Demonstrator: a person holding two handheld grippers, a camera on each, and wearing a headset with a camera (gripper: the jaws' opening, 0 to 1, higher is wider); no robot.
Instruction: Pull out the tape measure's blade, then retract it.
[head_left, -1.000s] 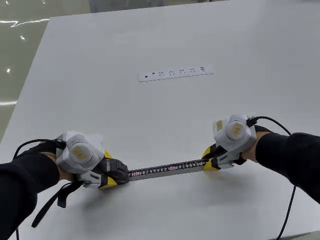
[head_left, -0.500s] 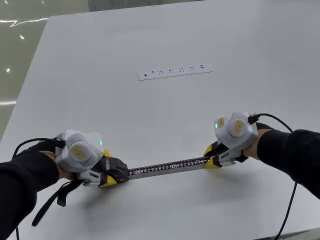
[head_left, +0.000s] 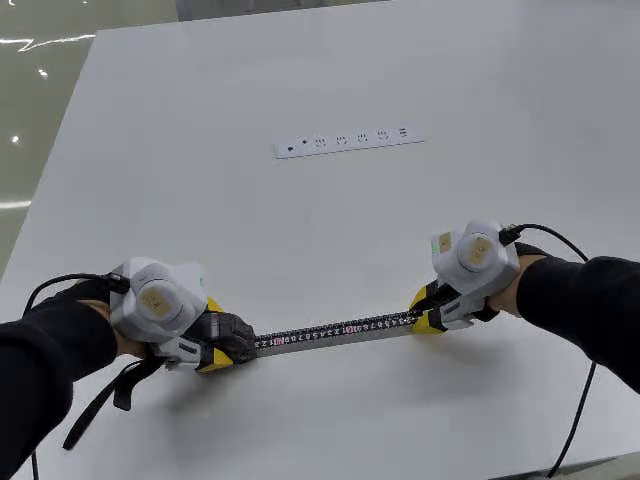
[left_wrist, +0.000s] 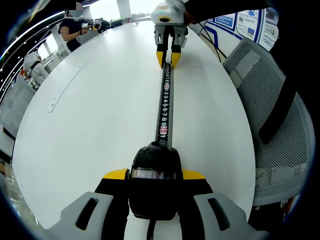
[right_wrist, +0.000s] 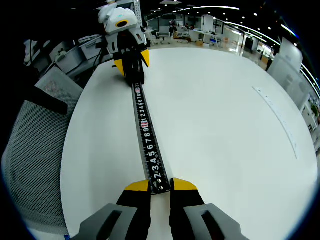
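A black tape measure case (head_left: 225, 337) rests on the white table near the front left, with my left gripper (head_left: 212, 352) shut on it; the left gripper view has the case (left_wrist: 155, 180) between the yellow-tipped jaws. Its numbered blade (head_left: 335, 332) runs flat to the right across the table. My right gripper (head_left: 420, 312) is shut on the blade's end hook (right_wrist: 159, 188). The blade (right_wrist: 146, 137) leads back to the case (right_wrist: 134, 70) and the left gripper (right_wrist: 131, 62) in the right gripper view. Far along the blade (left_wrist: 164, 97), the right gripper (left_wrist: 168, 57) holds its tip.
A white power strip (head_left: 346, 142) lies flat at mid table, beyond the blade. Black cables (head_left: 576, 400) trail from both grippers over the near edge. A grey mesh chair (left_wrist: 272, 130) stands just off the table. People sit at the far end of the room (left_wrist: 80, 25).
The right gripper has drifted slightly right and away, drawing the blade out a little further. The left gripper and case stay put.
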